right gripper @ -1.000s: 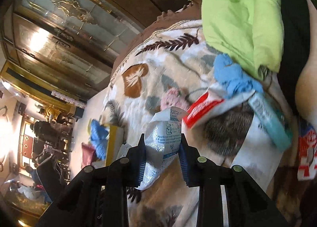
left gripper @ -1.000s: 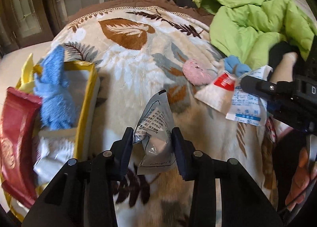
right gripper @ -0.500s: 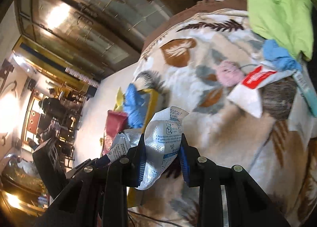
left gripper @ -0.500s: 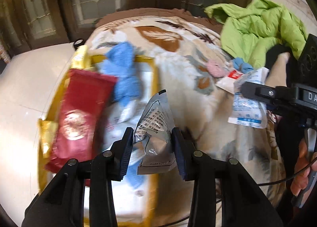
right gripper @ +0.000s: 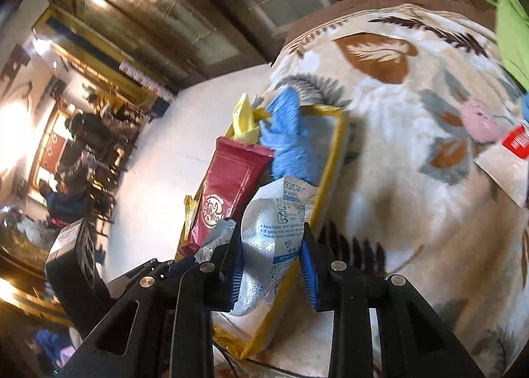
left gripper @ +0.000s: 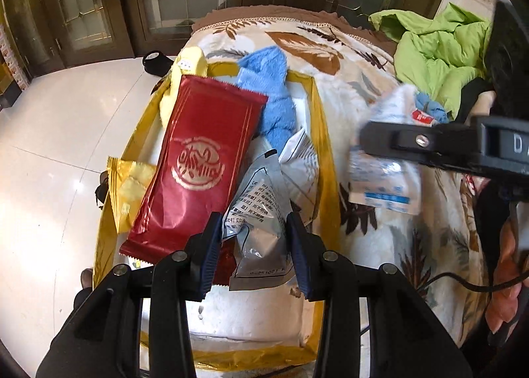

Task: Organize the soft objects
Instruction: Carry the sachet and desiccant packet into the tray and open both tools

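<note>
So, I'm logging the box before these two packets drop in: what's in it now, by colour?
Red: 1, red packet
Blue: 1, fluffy cloth
Yellow: 2, pale pouch and gold packet
White: 1, white packet
Total: 5
Not counted: silver packet in the left gripper, desiccant packet in the right gripper

Blk grippers [left gripper: 254, 247], blue pads [left gripper: 209, 255], silver screws.

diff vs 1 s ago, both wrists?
Both tools swung from the floral blanket toward the gold-rimmed tray: the left tool now hangs over it with its silver packet; the right tool has come up to its edge with the white desiccant packet. Nothing taken or released; tray contents unchanged.
</note>
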A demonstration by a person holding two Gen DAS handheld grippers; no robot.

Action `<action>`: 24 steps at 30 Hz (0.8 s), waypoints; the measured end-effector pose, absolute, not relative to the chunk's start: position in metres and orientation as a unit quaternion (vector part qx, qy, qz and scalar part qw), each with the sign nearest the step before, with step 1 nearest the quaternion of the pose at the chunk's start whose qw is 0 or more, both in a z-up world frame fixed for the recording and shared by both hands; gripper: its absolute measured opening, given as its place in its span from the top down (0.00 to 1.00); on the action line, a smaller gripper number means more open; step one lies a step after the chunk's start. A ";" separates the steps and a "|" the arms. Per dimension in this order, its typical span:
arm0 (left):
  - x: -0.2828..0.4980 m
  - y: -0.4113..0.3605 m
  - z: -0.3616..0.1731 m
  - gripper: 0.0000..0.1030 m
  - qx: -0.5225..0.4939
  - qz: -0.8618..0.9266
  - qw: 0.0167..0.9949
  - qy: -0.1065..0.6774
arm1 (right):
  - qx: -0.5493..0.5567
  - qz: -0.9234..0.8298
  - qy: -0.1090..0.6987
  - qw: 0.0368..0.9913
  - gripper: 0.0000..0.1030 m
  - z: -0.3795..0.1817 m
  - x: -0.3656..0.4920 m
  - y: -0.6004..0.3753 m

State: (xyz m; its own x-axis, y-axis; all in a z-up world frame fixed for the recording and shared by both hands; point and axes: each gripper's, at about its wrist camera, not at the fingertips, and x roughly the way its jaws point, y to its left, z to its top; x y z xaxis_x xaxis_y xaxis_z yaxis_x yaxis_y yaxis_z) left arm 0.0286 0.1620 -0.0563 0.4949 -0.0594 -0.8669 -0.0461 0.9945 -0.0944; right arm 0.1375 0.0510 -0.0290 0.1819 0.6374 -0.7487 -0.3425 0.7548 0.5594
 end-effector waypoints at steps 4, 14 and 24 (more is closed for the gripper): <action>0.026 0.164 -0.060 0.64 -0.050 -0.002 0.863 0.503 | 0.098 0.321 0.554 0.762 0.69 -0.033 0.139 0.070; 0.014 0.166 -0.066 0.64 -0.040 0.005 0.869 0.494 | 0.047 0.312 0.562 0.765 0.69 -0.040 0.137 0.099; 0.001 0.171 -0.076 0.64 -0.038 0.023 0.871 0.489 | -0.018 0.295 0.575 0.763 0.58 -0.045 0.140 0.136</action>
